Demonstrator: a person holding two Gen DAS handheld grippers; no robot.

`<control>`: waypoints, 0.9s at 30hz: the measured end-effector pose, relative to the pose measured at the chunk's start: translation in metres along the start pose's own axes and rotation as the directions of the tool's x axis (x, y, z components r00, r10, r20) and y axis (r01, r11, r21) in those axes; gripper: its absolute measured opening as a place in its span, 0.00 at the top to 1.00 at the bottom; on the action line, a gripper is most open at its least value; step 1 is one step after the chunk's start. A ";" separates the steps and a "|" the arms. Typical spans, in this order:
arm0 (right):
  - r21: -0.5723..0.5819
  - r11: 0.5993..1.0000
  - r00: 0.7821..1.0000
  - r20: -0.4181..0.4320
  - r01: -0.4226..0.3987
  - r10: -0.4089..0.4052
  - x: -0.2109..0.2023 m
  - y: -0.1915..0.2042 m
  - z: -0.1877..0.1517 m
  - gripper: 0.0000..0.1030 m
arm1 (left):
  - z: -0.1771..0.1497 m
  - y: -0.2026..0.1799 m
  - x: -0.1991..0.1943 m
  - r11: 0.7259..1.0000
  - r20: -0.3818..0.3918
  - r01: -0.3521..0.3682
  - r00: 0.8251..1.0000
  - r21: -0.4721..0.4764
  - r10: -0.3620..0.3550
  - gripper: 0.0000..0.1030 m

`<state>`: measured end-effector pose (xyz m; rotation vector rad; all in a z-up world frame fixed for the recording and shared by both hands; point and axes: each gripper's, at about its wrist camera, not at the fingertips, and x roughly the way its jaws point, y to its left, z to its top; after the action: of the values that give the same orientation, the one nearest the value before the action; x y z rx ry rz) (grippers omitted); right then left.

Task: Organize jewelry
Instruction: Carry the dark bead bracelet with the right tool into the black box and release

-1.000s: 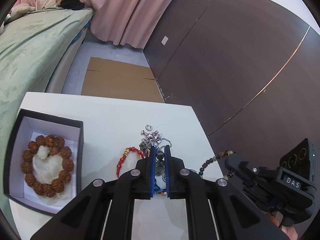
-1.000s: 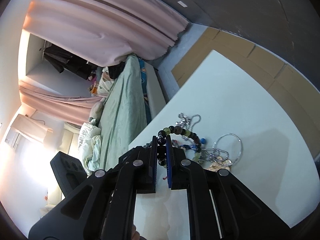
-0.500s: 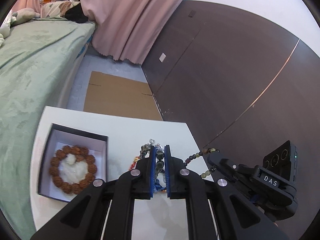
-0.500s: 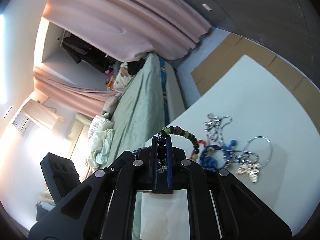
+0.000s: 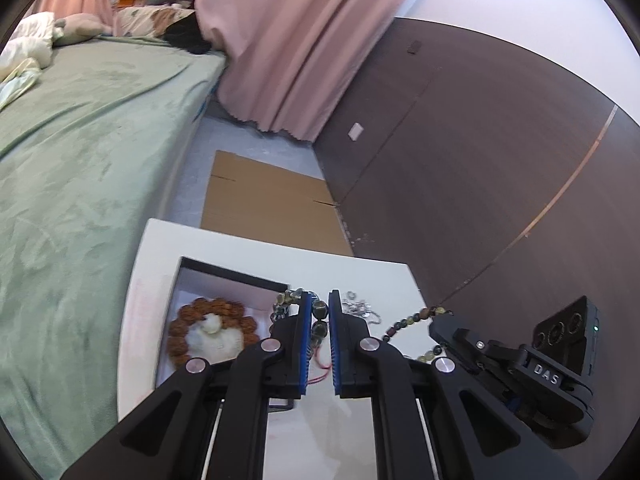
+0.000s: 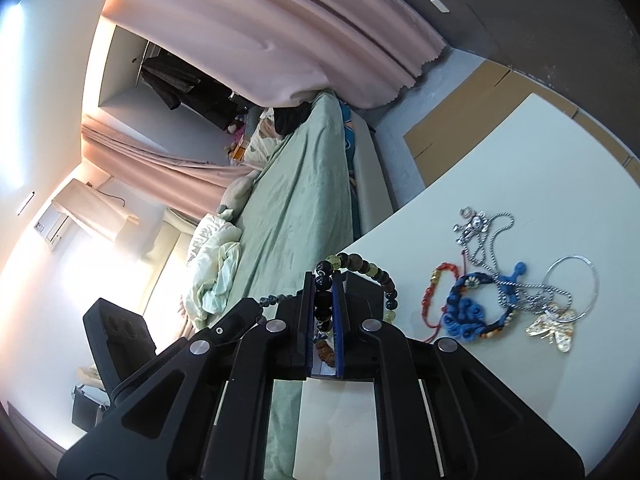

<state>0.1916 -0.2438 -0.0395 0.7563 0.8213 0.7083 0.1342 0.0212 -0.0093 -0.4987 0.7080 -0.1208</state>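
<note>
Black plastic on the right gripper (image 5: 438, 326) carries the only readable writing: a small plate lettered "DAS", seen at 4 o'clock in the left wrist view. Both pairs of fingers are nearly closed, each pinching the same string of dark and pale-green beads, the bead strand (image 6: 362, 268), which hangs slack in the air between them; the left gripper (image 5: 319, 312) grips it at the centre of its own view, and from there it runs toward 3 o'clock to the right gripper. Below the left gripper, at 8 o'clock, an open black box (image 5: 224, 276) with a pale lining holds a brown bead bracelet (image 5: 212, 330). The box sits close to the left edge of the white worktop (image 5: 256, 252), where the worktop borders a green-covered bed (image 5: 88, 168). In the right wrist view the remaining jewellery lies bunched at 3 o'clock: a red cord bracelet (image 6: 434, 288), a blue knotted bracelet (image 6: 466, 314), a silver chain (image 6: 486, 240), a thin silver bangle (image 6: 572, 284) and a pale butterfly pendant (image 6: 554, 328). Bare worktop surrounds that cluster, widest toward 1 o'clock. Flattened cardboard (image 5: 268, 200) covers the floor beyond the worktop's far edge, beside a dark wood-panelled wall (image 5: 480, 168).
</note>
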 end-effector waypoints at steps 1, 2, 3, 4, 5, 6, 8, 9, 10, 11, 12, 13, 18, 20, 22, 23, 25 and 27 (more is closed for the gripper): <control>0.000 1.000 1.000 -0.004 -0.003 0.003 0.003 0.001 -0.001 0.91 | 0.000 0.004 -0.001 1.000 -0.003 -0.008 1.000 -0.008 0.008 0.93; 0.001 1.000 1.000 -0.007 -0.008 0.008 0.006 0.003 -0.002 0.91 | 0.000 0.010 0.000 0.999 -0.008 -0.023 1.000 -0.022 0.023 0.92; 0.000 1.000 1.000 -0.009 -0.012 0.012 0.008 0.005 -0.002 0.91 | 0.000 0.015 0.001 0.999 -0.021 -0.033 0.999 -0.033 0.033 0.83; -0.001 1.000 1.000 -0.013 -0.020 0.020 0.012 0.007 -0.004 0.91 | 0.001 0.019 0.003 0.998 -0.030 -0.039 0.999 -0.042 0.038 0.73; -0.003 1.000 1.000 -0.016 -0.025 0.025 0.014 0.009 -0.005 0.91 | 0.001 0.025 0.001 0.997 -0.024 -0.044 0.999 -0.060 0.042 0.55; -0.007 1.000 0.999 -0.019 -0.031 0.031 0.016 0.011 -0.007 0.91 | 0.002 0.029 -0.004 0.996 -0.005 -0.047 0.999 -0.073 0.047 0.51; -0.015 0.999 0.999 -0.026 -0.043 0.043 0.020 0.015 -0.011 0.91 | 0.004 0.033 -0.008 0.995 0.009 -0.058 0.998 -0.076 0.059 0.51; -0.018 0.999 0.998 -0.030 -0.049 0.049 0.022 0.017 -0.012 0.91 | 0.005 0.036 -0.011 0.995 0.014 -0.059 0.998 -0.080 0.060 0.51; -0.022 0.998 0.998 -0.034 -0.056 0.055 0.026 0.019 -0.014 0.91 | 0.005 0.038 -0.012 0.995 0.016 -0.060 0.998 -0.086 0.062 0.51; -0.026 0.998 0.997 -0.037 -0.061 0.060 0.028 0.021 -0.015 0.91 | 0.005 0.041 -0.014 0.993 0.016 -0.063 0.998 -0.096 0.064 0.51; -0.031 0.997 0.997 -0.041 -0.070 0.069 0.030 0.024 -0.017 0.91 | 0.006 0.044 -0.014 0.993 0.016 -0.064 0.998 -0.103 0.066 0.51; -0.035 0.997 0.996 -0.044 -0.075 0.073 0.033 0.026 -0.018 0.91 | 0.006 0.046 -0.016 0.992 0.016 -0.064 0.998 -0.110 0.067 0.51; -0.050 0.995 0.994 -0.070 -0.086 0.083 0.045 0.035 -0.026 0.91 | 0.009 0.050 -0.023 0.990 0.041 -0.071 0.996 -0.121 0.076 0.42; -0.058 0.995 0.994 -0.081 -0.084 0.079 0.053 0.038 -0.028 0.91 | 0.010 0.051 -0.026 0.990 0.048 -0.074 0.996 -0.119 0.080 0.41; -0.066 0.995 0.993 -0.092 -0.081 0.075 0.060 0.039 -0.030 0.91 | 0.011 0.052 -0.027 0.989 0.054 -0.076 0.995 -0.124 0.083 0.39; -0.069 0.994 0.993 -0.097 -0.079 0.072 0.065 0.041 -0.031 0.91 | 0.011 0.053 -0.027 0.989 0.055 -0.077 0.995 -0.126 0.084 0.38; -0.087 0.994 0.993 -0.111 -0.061 0.051 0.074 0.043 -0.034 0.91 | 0.011 0.055 -0.028 0.988 0.057 -0.078 0.995 -0.130 0.086 0.38; -0.093 0.995 0.989 -0.142 -0.044 0.030 0.085 0.044 -0.039 0.79 | 0.012 0.056 -0.029 0.988 0.059 -0.082 0.994 -0.131 0.090 0.38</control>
<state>0.1903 -0.1418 -0.0537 0.6420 0.8964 0.8358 0.1160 0.0829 -0.0111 -0.5920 0.6756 0.0223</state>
